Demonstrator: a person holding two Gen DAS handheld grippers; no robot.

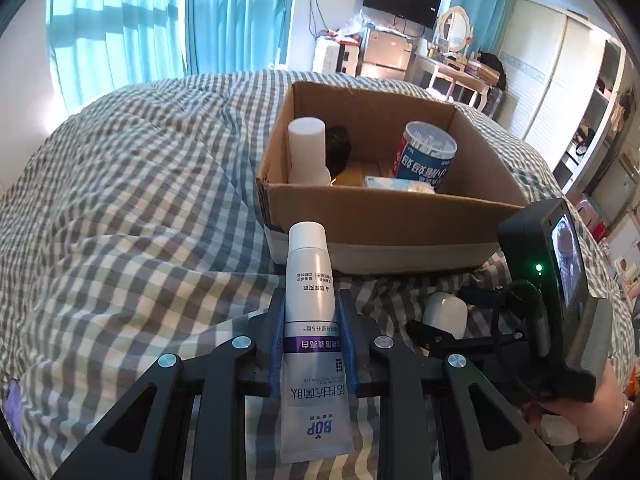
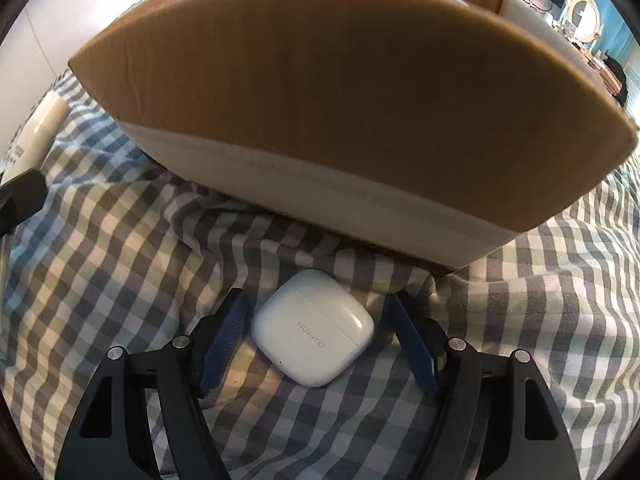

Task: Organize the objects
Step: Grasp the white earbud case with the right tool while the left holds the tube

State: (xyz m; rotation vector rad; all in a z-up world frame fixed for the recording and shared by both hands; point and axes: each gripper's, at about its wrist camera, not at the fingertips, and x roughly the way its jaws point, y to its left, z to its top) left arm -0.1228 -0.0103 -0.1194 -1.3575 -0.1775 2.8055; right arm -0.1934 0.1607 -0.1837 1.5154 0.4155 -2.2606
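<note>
Home bedroom, seemingly: checked bedding point(image 1: 120, 200); wardrobe point(image 1: 560, 92)

Daylight from curtains point(image 1: 120, 28) upper left, blown out at the far-left edge. Left view bright and sharp; small glare on tube point(image 1: 310, 288). Right view dimmer: box point(image 2: 360, 100) wall fills the frame, soft and out of focus, with a dark shadow under its base. Earbud case point(image 2: 312, 328) sharp, small highlight. Heavy fisheye bending, black vignette corners in both.

Left wrist view: high up, looks forward and down over cardboard box point(image 1: 384, 216) into its open top. Right wrist view: low, near bed cover point(image 2: 120, 264), box wall very close. Both show box, cover.
</note>
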